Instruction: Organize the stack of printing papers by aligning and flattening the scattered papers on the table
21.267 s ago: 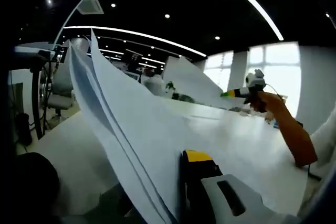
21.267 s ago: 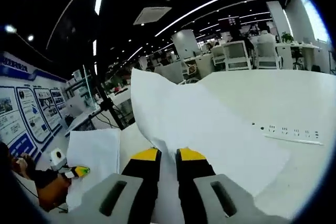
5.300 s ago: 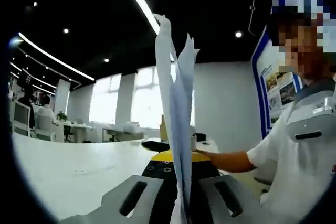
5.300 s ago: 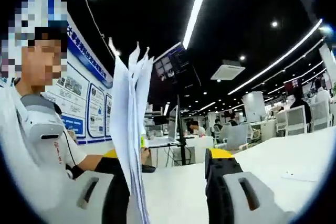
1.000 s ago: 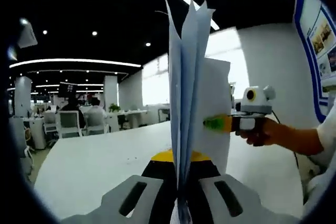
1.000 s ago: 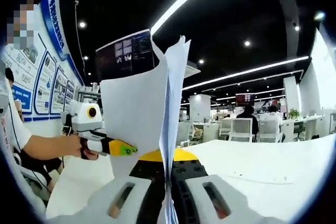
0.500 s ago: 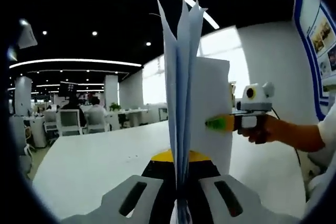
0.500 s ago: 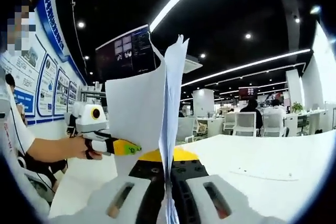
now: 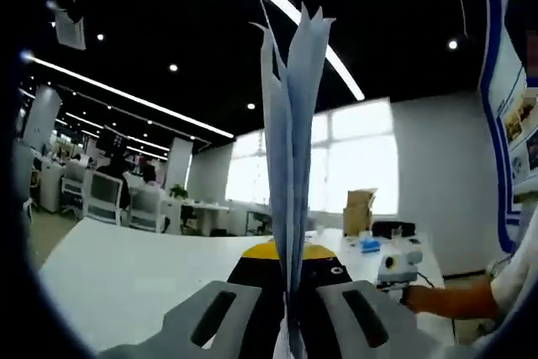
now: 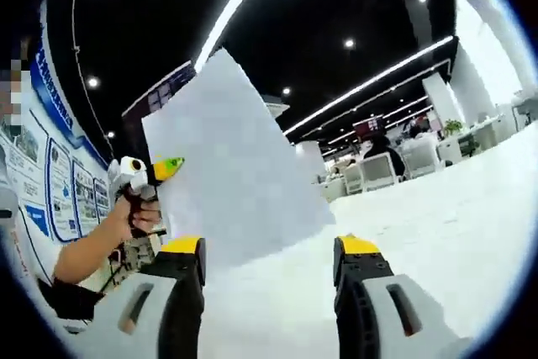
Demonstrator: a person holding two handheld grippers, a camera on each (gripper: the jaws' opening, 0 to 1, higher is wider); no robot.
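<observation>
Your left gripper (image 9: 290,271): jaws pinching the paper stack (image 9: 290,124) at its bottom edge, sheets upright and fanned at the top. Your right gripper (image 10: 269,266): jaws spread wide, nothing between them. In the right gripper view the stack (image 10: 231,174) is held up above the white surface (image 10: 437,224), left gripper (image 10: 155,170) at its edge. Office chairs (image 9: 105,199) far back.

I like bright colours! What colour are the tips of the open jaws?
Yellow tips on the right gripper, clearest in the right gripper view.
</observation>
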